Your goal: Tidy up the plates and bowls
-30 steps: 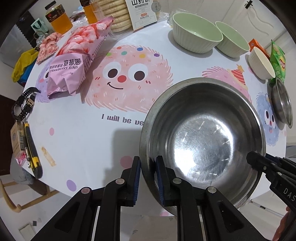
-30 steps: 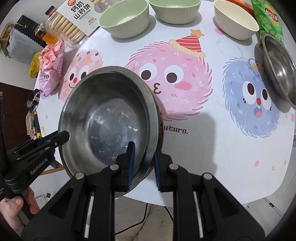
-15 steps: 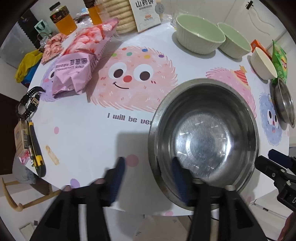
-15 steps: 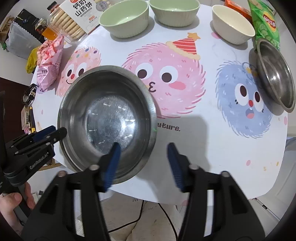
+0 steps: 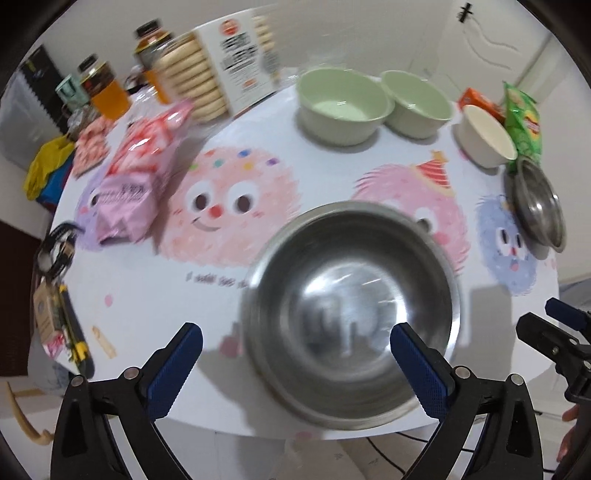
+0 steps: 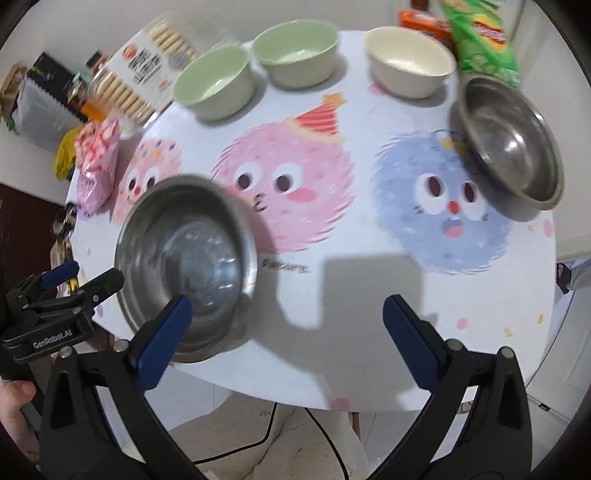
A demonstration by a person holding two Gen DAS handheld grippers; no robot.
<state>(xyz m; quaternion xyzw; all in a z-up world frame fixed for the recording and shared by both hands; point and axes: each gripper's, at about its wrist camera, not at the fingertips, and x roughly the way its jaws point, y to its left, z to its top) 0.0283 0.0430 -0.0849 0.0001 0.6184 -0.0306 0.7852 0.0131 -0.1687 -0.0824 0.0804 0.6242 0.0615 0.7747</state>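
Observation:
A large steel bowl (image 5: 351, 306) (image 6: 188, 266) rests on the table near its front edge. My left gripper (image 5: 295, 347) is wide open, pulled back, its fingers (image 5: 177, 362) on either side of the bowl and apart from it. My right gripper (image 6: 284, 321) is wide open and empty, to the right of the bowl. A smaller steel bowl (image 6: 513, 140) (image 5: 539, 206) sits at the right. Two green bowls (image 5: 343, 103) (image 5: 417, 103) (image 6: 214, 85) (image 6: 295, 51) and a cream bowl (image 5: 487, 136) (image 6: 410, 62) stand at the back.
The round table (image 6: 354, 288) has a cartoon cloth. A pink snack bag (image 5: 136, 173), a biscuit box (image 5: 218, 70) and juice bottles (image 5: 103, 88) are at the back left. A green crisp bag (image 6: 476, 33) is at the back right. Tools (image 5: 55, 317) lie at the left edge.
Both grippers opened and let go of the large steel bowl's rim. The bowl settled flat on the table. Both grippers drew back toward the front edge.

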